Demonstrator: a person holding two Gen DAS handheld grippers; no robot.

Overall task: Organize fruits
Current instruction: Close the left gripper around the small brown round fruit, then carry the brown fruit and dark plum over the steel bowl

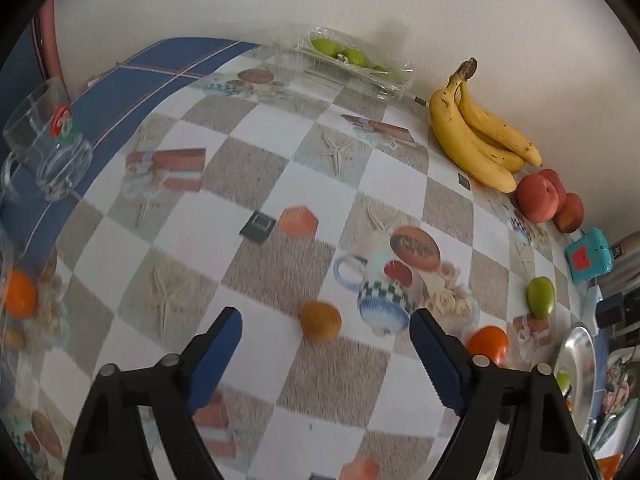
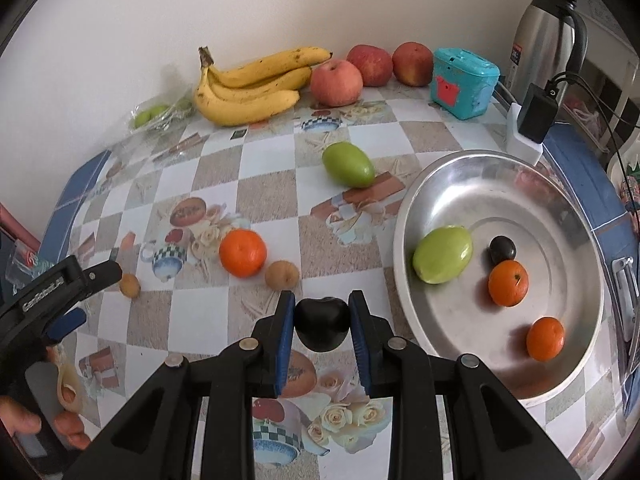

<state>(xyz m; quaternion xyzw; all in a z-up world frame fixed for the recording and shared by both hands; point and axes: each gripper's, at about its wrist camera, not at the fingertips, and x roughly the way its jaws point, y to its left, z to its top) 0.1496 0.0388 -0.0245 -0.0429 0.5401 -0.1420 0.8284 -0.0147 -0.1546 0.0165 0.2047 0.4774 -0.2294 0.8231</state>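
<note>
Right gripper (image 2: 322,316) clamps dark plum (image 2: 321,324) between its pads; left gripper (image 1: 326,332) gapes, small brown fruit (image 1: 321,321) between its fingertips, untouched.

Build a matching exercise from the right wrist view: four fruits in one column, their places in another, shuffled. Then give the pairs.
1. dark plum
2. bananas
3. green mango
4. small brown fruit

A. on the tablecloth beside an orange
B. in the metal bowl
C. by the wall
D. between the right gripper pads

Pairs: 1-D, 2-C, 3-B, 4-A
</note>
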